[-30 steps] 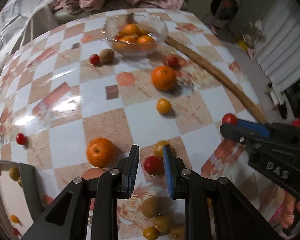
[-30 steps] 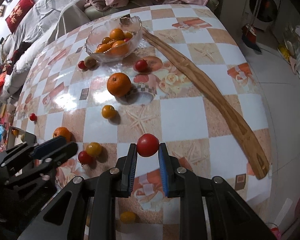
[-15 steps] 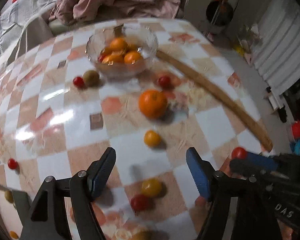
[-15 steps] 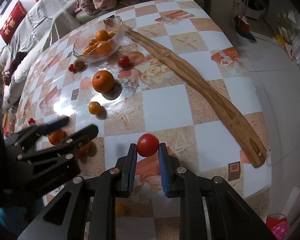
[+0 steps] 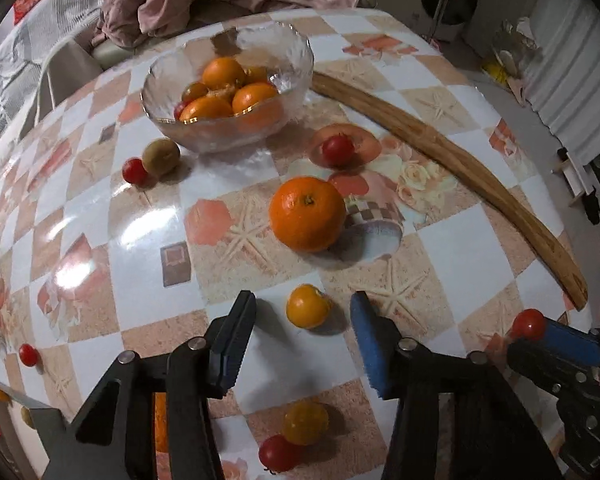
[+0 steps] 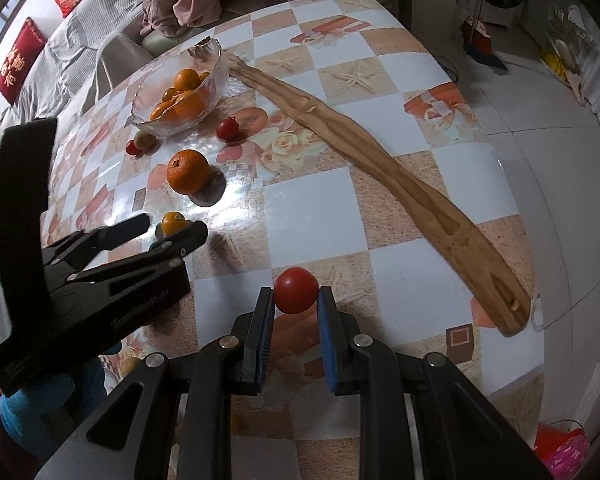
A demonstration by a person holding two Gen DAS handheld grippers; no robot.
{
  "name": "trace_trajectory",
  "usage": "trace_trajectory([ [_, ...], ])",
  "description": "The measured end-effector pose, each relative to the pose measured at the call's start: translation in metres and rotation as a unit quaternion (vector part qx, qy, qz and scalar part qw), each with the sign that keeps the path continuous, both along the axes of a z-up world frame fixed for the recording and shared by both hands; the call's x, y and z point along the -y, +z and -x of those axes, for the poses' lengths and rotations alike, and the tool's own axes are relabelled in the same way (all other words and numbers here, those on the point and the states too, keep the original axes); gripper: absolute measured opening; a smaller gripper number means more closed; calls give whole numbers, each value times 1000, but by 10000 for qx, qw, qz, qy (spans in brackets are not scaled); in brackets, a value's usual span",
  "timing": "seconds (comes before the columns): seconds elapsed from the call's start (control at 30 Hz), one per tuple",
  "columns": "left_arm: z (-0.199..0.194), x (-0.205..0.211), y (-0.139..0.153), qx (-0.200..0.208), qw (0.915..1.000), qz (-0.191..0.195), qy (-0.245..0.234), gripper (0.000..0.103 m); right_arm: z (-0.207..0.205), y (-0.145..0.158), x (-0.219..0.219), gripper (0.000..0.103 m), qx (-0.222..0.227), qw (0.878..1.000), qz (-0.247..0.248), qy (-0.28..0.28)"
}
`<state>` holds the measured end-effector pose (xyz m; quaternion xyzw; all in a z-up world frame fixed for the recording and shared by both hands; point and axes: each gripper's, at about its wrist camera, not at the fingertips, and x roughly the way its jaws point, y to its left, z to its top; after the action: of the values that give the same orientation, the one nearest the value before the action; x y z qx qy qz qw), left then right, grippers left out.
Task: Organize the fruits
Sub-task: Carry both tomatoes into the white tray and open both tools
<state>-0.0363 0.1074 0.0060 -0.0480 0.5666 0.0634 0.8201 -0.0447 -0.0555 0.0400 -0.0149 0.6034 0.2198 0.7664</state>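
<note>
Fruit sorting: a small orange fruit was bracketed, untouched, by the closing left claw, best centred; a tomato was clenched by the right claw.

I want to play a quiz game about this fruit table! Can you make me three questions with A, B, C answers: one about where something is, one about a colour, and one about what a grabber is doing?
1. Where is the long wooden stick?
A. Inside the bowl
B. Lying on the table beside the glass bowl
C. Held in a grabber

2. What colour is the little round fruit in the right gripper?
A. Red
B. Green
C. Purple

3. What is the left gripper doing?
A. Squeezing the big orange
B. Open, with a small orange fruit between its fingers
C. Shut on nothing

Answers: 1 B, it lies flat across the tablecloth, one end by the bowl. 2 A, the red tomato sits pinched between the pads. 3 B, both pads stand clear of the fruit; its jaws have just been closing.
</note>
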Motion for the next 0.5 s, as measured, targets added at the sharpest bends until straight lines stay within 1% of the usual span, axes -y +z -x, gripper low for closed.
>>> trace_trajectory([
  [0.03,0,0,0,12,10000,0,10,38,0,0,0,23,-8,10000,-6,-5],
  [0.1,1,-1,1,30,10000,16,7,27,0,0,0,23,-7,10000,-13,-8],
  [0.13,2,-2,2,28,10000,91,7,24,0,0,0,23,-6,10000,-12,-3],
  [0.17,3,-3,2,31,9998,177,15,23,0,0,-1,23,-10,10000,-13,11],
  [0.2,5,-6,4,40,9994,340,42,23,0,0,-2,23,-14,10000,-13,17],
  [0.27,11,-11,9,105,9985,533,109,23,1,1,-4,23,-4,10000,-13,35],
  [0.4,24,-18,24,240,9971,694,178,23,3,4,-10,23,17,10000,-16,91],
  [0.5,34,-23,35,307,9969,695,194,23,6,8,-18,23,39,9999,-10,152],
])
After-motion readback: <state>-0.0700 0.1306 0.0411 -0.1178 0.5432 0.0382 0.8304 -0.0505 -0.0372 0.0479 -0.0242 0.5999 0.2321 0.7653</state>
